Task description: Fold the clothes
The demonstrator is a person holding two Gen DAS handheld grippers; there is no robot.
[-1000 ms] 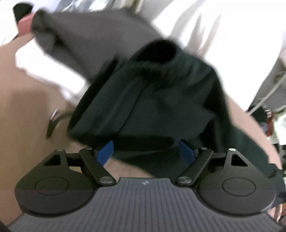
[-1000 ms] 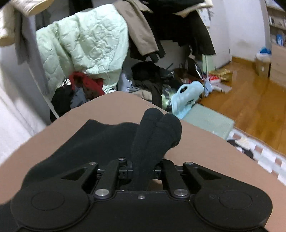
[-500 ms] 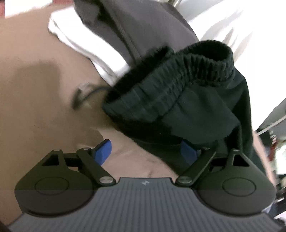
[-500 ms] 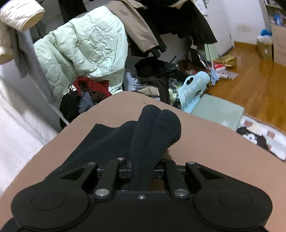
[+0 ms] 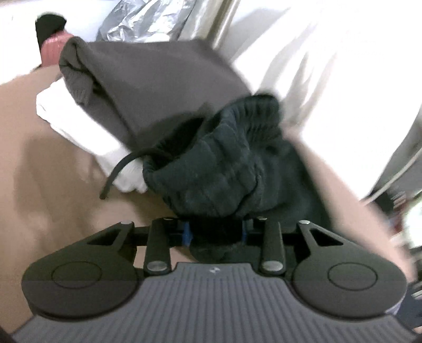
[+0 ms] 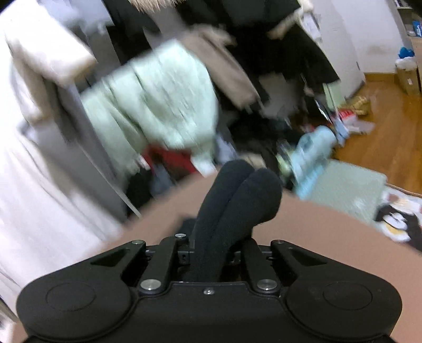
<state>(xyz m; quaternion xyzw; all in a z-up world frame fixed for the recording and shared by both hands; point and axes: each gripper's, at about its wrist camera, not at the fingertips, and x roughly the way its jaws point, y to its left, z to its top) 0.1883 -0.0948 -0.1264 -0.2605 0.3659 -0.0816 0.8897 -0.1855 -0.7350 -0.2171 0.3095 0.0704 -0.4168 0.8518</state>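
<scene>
my left hand-held gripper (image 5: 215,234) has just been closing and now pinches the ribbed waistband of the dark sweatpants (image 5: 226,168) between its blue pads, the bunched fabric bulging up ahead of the jaws. a black drawstring (image 5: 116,171) hangs loose from the waistband over the tan counter (image 5: 52,184). just behind the waistband, toward the far edge of the counter, a grey garment (image 5: 158,84) lies on top of a folded white one (image 5: 79,124). crinkled silver foil (image 5: 147,18) shows beyond them.

my right hand-held gripper (image 6: 211,253) is clamped tight on a doubled fold of the same dark sweatpants (image 6: 237,200), two rounded rolls of cloth standing up between its black fingers above the counter (image 6: 316,232). past the counter's far edge, blurred, a pale green quilted jacket (image 6: 158,105) hangs among dark coats, a light blue plastic item (image 6: 313,150) lies in the clutter below, and a wooden floor (image 6: 382,126) runs to the right.
</scene>
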